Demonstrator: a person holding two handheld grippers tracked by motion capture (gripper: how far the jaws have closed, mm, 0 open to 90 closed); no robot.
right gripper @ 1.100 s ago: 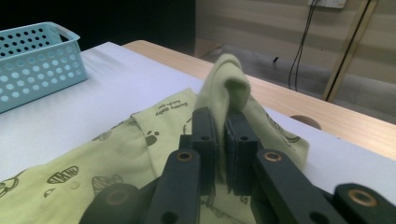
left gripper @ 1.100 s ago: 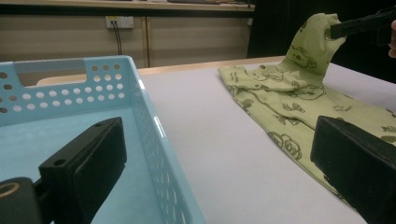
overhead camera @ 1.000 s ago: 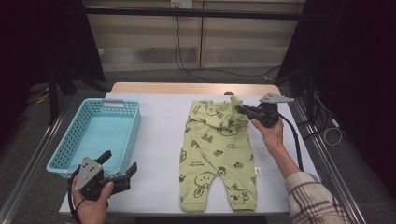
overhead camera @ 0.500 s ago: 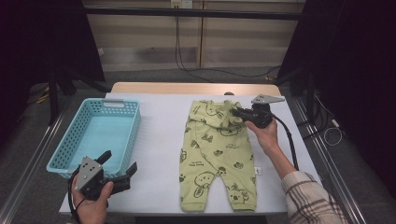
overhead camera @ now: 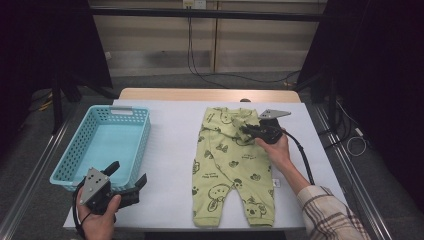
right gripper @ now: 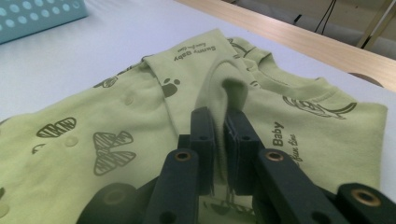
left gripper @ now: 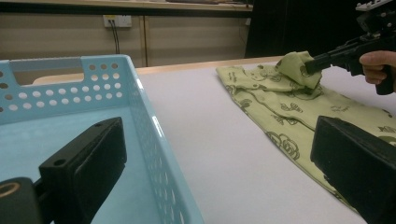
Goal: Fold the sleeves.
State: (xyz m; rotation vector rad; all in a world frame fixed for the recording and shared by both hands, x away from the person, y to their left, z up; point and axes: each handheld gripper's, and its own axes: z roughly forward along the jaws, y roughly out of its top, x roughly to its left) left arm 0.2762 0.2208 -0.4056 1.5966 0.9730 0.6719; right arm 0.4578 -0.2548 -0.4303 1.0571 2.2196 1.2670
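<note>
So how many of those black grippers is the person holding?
2. The left gripper sits at the table's near left corner, by the basket. The right gripper is over the romper, pinching a sleeve.

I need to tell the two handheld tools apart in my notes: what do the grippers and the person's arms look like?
Both grippers are black with two flat, blocky jaws. The left gripper and the right gripper each carry a grey three-cornered plate on top and trail a black cable. The right arm wears a plaid sleeve in beige and dark checks.
</note>
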